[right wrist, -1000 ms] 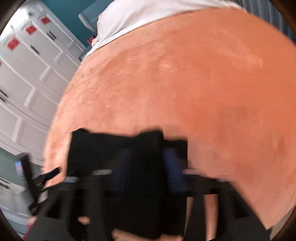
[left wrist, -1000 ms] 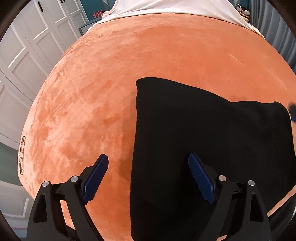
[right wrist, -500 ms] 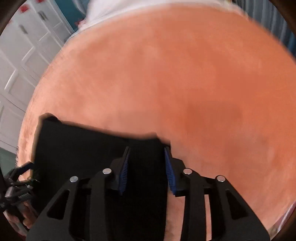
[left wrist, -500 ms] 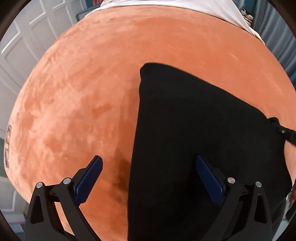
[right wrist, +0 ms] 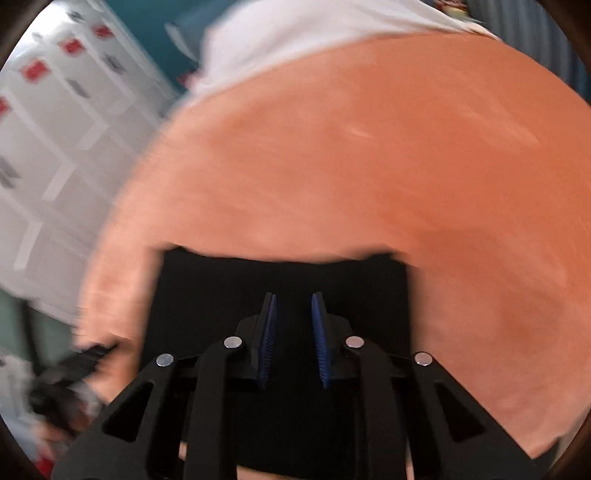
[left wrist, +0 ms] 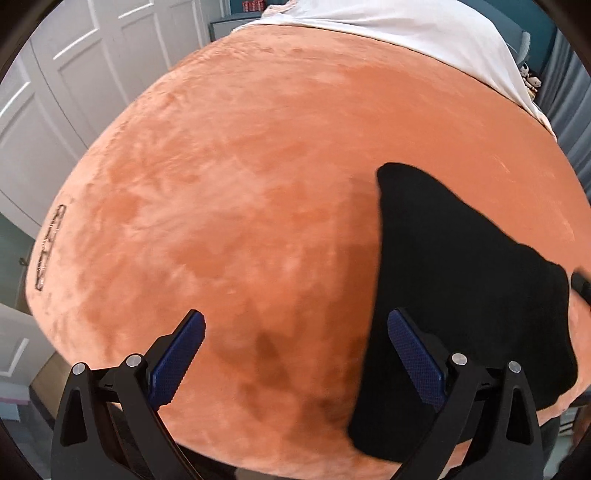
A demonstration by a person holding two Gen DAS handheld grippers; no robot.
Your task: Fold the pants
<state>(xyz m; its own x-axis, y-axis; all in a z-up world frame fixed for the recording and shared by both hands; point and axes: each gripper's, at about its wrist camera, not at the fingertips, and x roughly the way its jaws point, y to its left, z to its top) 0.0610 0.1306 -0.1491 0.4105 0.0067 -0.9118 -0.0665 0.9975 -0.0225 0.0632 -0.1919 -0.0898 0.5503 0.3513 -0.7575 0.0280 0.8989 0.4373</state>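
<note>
Pants (right wrist: pixel 280 280), black and already folded into a compact slab, lie on the orange plush blanket (left wrist: pixel 258 184) covering the bed, near its close edge. The right gripper (right wrist: pixel 293 332) tilts steeply down over them, its jaws closing with black cloth between the blue pads; whether the pads press it yet I cannot tell. The left gripper (left wrist: pixel 295 354) points down beside the pants' left edge, jaws spread wide over bare blanket, holding nothing.

So the pants (left wrist: pixel 461 295) lie on the bed's blanket (left wrist: pixel 258 184), toward its near right side. A sheet (left wrist: pixel 406 29) sits behind the blanket, cupboard doors (left wrist: pixel 74 92) off left.
</note>
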